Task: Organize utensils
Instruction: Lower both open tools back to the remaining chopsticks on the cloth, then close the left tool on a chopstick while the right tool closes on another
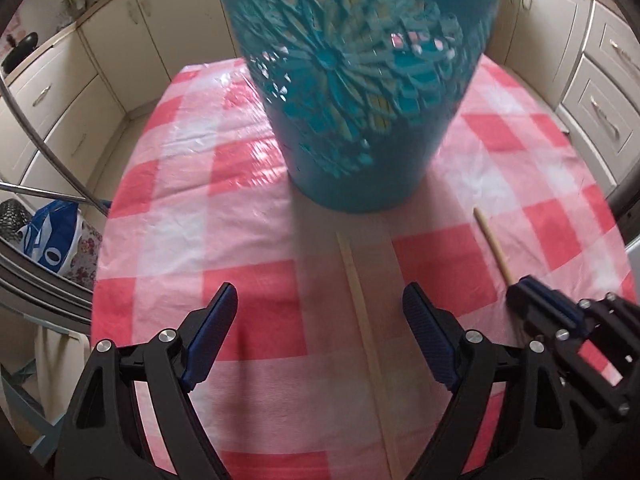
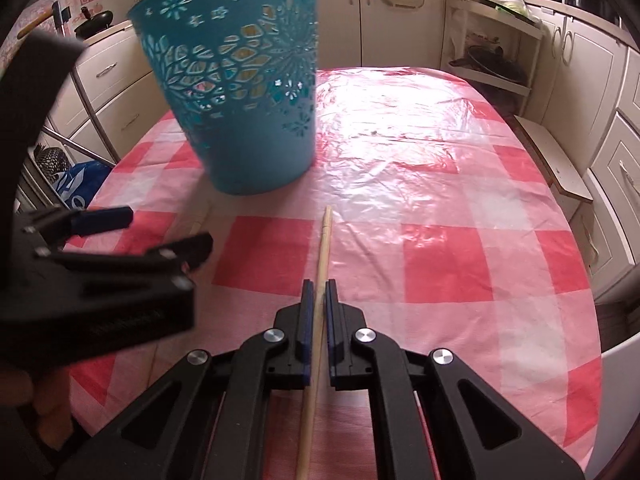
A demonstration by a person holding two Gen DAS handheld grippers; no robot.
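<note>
A teal cut-out plastic basket (image 1: pixel 360 80) stands on the red-and-white checked table (image 1: pixel 168 216), also in the right wrist view (image 2: pixel 240 80). A pale wooden chopstick (image 1: pixel 368 332) lies on the cloth between the fingers of my open left gripper (image 1: pixel 320 316), which hovers above it. My right gripper (image 2: pixel 319 284) is shut on a second chopstick (image 2: pixel 324 240), whose tip points toward the basket; this stick (image 1: pixel 492 244) and gripper (image 1: pixel 532 292) show at the right of the left wrist view. The left gripper (image 2: pixel 160 232) shows at the left of the right wrist view.
Cream kitchen cabinets (image 2: pixel 580 80) surround the table. A blue-and-white bag (image 1: pixel 52 236) and metal chair frame (image 1: pixel 48 196) sit off the table's left edge. A shelf unit with pans (image 2: pixel 492 56) stands beyond the far edge (image 2: pixel 400 70).
</note>
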